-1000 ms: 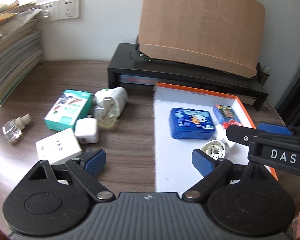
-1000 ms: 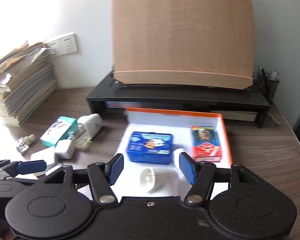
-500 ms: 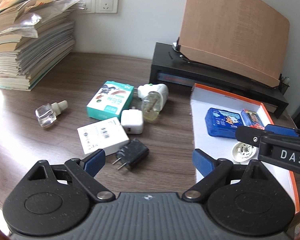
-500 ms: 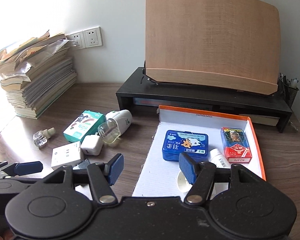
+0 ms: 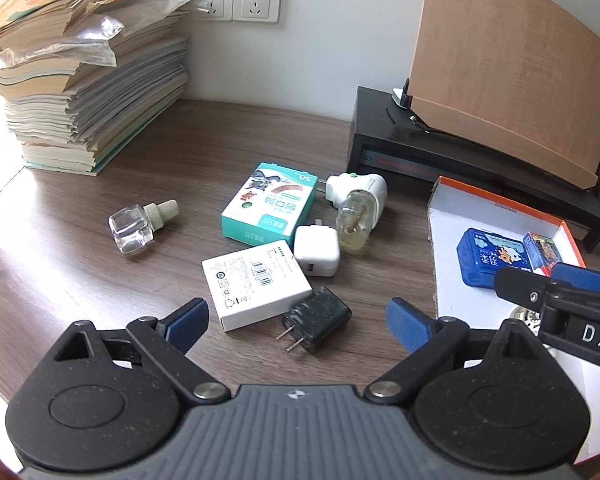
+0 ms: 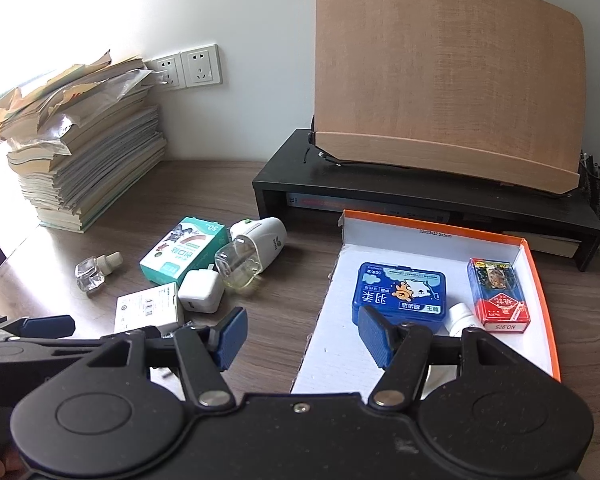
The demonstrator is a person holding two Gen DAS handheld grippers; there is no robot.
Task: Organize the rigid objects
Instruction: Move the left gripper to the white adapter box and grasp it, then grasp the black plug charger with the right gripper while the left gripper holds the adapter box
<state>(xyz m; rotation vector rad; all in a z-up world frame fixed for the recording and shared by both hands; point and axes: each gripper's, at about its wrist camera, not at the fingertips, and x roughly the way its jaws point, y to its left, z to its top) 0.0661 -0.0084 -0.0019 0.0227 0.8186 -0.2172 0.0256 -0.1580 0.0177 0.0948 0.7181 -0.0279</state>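
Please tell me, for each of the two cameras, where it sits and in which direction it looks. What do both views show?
Left wrist: sits on the left tool, faces the loose items, black charger nearest; the open right tool crosses its right edge.
Right wrist: sits on the open right tool, faces the orange box; the left tool shows at lower left.
Shared: blue tin, green carton, paper stack.

A dark wood-grain counter [image 5: 228, 152] meets a white wall [image 6: 260, 12] with twin sockets [image 5: 236, 0]. Bright light falls from the left onto a paper stack [image 6: 84, 160]. A black riser [image 6: 420, 200] carries a wooden board [image 6: 448, 92].
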